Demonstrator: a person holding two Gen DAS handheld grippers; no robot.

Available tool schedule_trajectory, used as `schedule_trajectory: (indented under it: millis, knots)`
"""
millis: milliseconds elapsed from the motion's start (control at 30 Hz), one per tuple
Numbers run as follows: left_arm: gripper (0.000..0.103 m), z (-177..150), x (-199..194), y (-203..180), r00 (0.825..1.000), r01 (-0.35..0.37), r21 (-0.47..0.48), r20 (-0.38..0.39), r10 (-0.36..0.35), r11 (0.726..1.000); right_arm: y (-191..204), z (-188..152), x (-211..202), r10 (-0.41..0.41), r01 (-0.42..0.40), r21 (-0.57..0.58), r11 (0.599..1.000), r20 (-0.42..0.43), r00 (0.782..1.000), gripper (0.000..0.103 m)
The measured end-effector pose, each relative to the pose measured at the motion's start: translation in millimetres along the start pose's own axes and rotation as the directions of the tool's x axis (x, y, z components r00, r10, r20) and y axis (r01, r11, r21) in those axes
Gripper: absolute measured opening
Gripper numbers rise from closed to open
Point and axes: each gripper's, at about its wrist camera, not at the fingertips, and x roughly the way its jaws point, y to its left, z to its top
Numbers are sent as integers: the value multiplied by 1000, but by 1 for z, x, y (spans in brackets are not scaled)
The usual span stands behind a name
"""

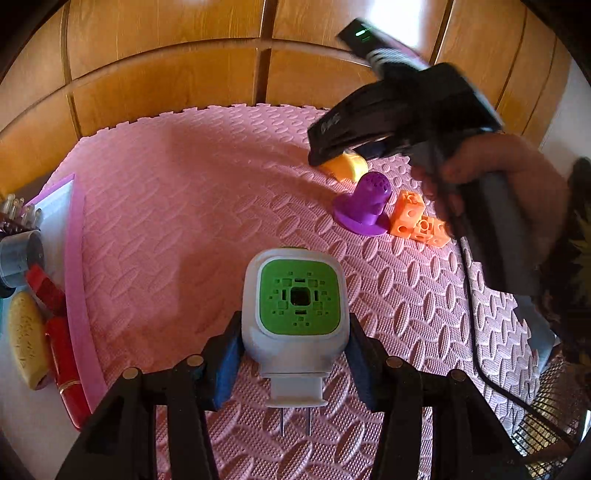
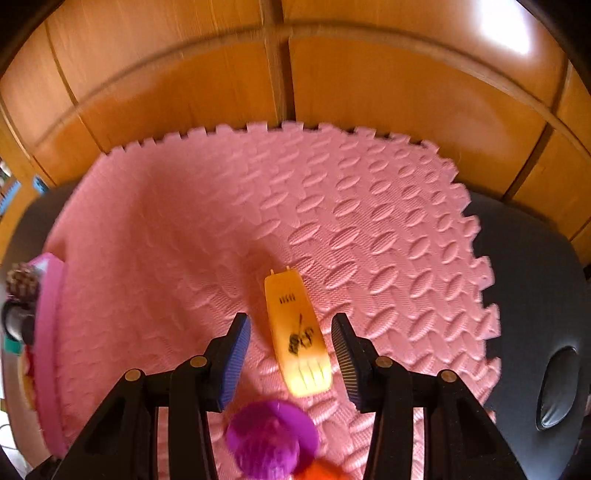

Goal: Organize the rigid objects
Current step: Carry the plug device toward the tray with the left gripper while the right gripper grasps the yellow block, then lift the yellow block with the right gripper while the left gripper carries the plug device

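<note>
Foam mat [image 2: 369,221], pink and embossed, ends in a jigsaw edge by wooden panels; I see bare mat ahead. My left gripper [image 1: 295,354] is clamped on a smooth white plug-in unit [image 1: 295,314] with a green face. My right gripper [image 2: 291,354] is spread wide around a flat yellow piece [image 2: 299,339], not touching, near a purple cone [image 2: 273,439].

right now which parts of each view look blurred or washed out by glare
Left wrist view: the right claw and its handle smear with motion, while the white and green plug-in stays sharp; glare whitens the wood panels. Right wrist view: the purple piece is blurred up close, and glare hits the panels at upper right.
</note>
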Motion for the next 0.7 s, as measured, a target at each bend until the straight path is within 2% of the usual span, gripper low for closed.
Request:
schedule_trajectory:
  millis: [33, 67, 200, 367, 567, 700]
  knots:
    - [52, 0, 0, 0, 1000, 0, 2, 3, 0, 1000, 3, -1, 3, -24, 24, -13, 1000, -1, 1000, 27]
    - [52, 0, 0, 0, 1000, 0, 5, 5, 0, 1000, 6, -2, 1, -31, 31, -24, 999, 15, 999, 25]
    - [52, -2, -2, 0, 1000, 1, 10, 10, -1, 1000, 20, -10, -26, 10, -4, -68, 998, 86, 996, 25]
    - [52, -1, -6, 2, 1000, -7, -8, -3, 7, 1000, 29, -30, -72, 118, -103, -104, 989, 147, 982, 25]
    - [52, -5, -24, 4, 1000, -14, 1, 19, 14, 1000, 24, -74, -104, 205, -191, -99, 977, 165, 965, 25]
    - [52, -6, -44, 1, 998, -18, 12, 52, 18, 1000, 21, -104, -102, 212, -199, -102, 975, 137, 968, 25]
